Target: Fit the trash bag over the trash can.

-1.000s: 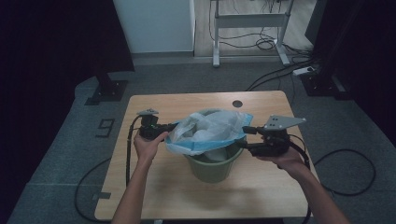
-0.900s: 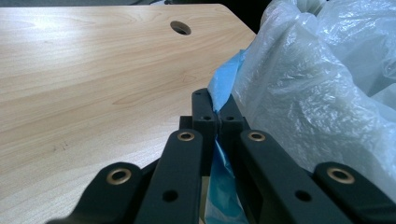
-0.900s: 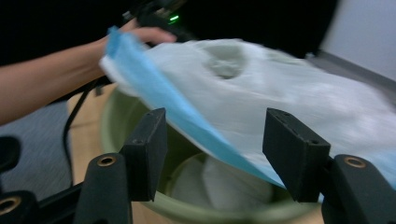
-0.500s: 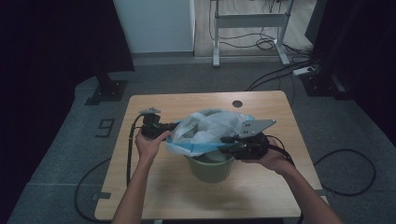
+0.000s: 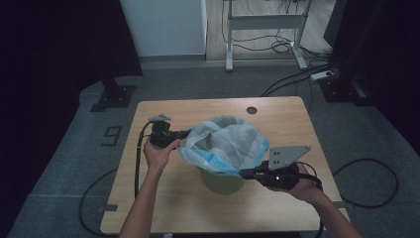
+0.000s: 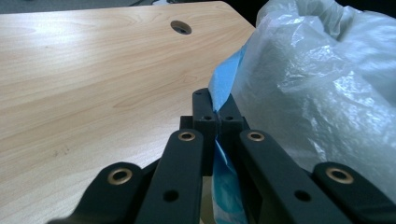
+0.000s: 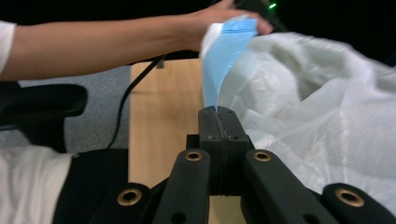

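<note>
Plastic bag (image 5: 225,141), translucent white with a blue rim: sitting in and draping over a green bin (image 5: 221,179) at mid tabletop (image 5: 198,111), its mouth being stretched between the two hand-held grippers.

Left hand-held gripper (image 5: 182,134): jaws pressed together, pinching the bag's blue hem on the bin's left; its own view is showing the blue edge (image 6: 223,88) running up out of the jaw tips, with bare wood and a round cable hole (image 6: 180,27) lying open beyond.

Right hand-held gripper (image 5: 243,173): jaws closed, pinching the blue hem at the bin's near right; its own view is showing the hem (image 7: 224,56) stretching away toward the person's other hand (image 7: 224,18).

Open tabletop lying on all sides of the bin.
</note>
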`<state>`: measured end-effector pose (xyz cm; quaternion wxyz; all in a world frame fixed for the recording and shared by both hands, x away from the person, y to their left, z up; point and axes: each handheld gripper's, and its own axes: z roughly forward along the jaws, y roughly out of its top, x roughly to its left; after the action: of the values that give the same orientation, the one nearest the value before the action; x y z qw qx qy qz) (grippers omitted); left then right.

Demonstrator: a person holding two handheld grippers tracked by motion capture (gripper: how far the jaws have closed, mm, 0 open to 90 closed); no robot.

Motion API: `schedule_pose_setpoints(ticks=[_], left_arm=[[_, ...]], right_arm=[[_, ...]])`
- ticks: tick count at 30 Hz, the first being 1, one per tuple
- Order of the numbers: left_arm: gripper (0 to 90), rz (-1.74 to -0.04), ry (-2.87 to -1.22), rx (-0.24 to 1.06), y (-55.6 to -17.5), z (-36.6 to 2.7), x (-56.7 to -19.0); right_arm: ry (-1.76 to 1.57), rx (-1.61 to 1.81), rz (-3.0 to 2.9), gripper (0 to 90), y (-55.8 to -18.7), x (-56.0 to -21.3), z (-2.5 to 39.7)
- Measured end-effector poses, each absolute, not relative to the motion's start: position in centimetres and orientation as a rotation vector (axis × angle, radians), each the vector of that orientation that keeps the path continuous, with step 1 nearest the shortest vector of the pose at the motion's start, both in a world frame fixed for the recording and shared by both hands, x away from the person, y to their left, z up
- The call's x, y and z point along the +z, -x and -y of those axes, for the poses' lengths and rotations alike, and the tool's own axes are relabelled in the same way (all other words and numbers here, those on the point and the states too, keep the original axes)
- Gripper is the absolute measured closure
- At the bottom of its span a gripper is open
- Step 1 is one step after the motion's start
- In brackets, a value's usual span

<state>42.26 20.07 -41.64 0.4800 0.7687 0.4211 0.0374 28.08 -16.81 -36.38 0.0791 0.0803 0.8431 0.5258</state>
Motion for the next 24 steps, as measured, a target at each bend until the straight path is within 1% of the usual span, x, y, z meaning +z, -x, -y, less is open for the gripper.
schedule_pose_setpoints(ticks=[4, 7, 14, 18, 19, 20, 21, 23, 24], left_arm=[[89.6, -1.037, -1.876, 0.092, -42.2, -20.4, -41.8], [89.7, -1.041, -1.876, 0.093, -42.2, -20.6, -41.8], [89.6, -1.045, -1.886, 0.087, -42.1, -20.4, -41.7], [89.5, -1.043, -1.891, 0.087, -42.1, -20.2, -41.8], [89.5, -1.043, -1.891, 0.086, -42.1, -20.2, -41.8], [89.5, -1.041, -1.894, 0.086, -42.1, -20.1, -41.8], [89.5, -1.04, -1.898, 0.086, -42.1, -20.1, -41.9], [89.3, -1.038, -1.896, 0.085, -42.1, -20.1, -41.9], [89.3, -1.038, -1.895, 0.087, -42.1, -20.1, -41.9]], right_arm=[[-0.224, 1.563, -2.569, 89.2, -26.9, -38.3, 16.4], [-0.237, 1.548, -2.609, 89.2, -26.4, -40.4, 15.7], [-0.328, 1.458, -2.648, 89.2, -26.8, -44.9, 15.0], [-0.462, 1.439, -2.611, 89.0, -27.8, -47.0, 16.1], [-0.486, 1.466, -2.593, 87.1, -27.9, -47.3, 16.6], [-0.494, 1.481, -2.576, 79.0, -27.8, -47.4, 16.9], [-0.495, 1.509, -2.549, 68.2, -27.5, -47.3, 17.3], [-0.501, 1.554, -2.496, 57.9, -26.8, -46.7, 18.0], [-0.504, 1.572, -2.469, 54.6, -26.5, -46.3, 18.4]])
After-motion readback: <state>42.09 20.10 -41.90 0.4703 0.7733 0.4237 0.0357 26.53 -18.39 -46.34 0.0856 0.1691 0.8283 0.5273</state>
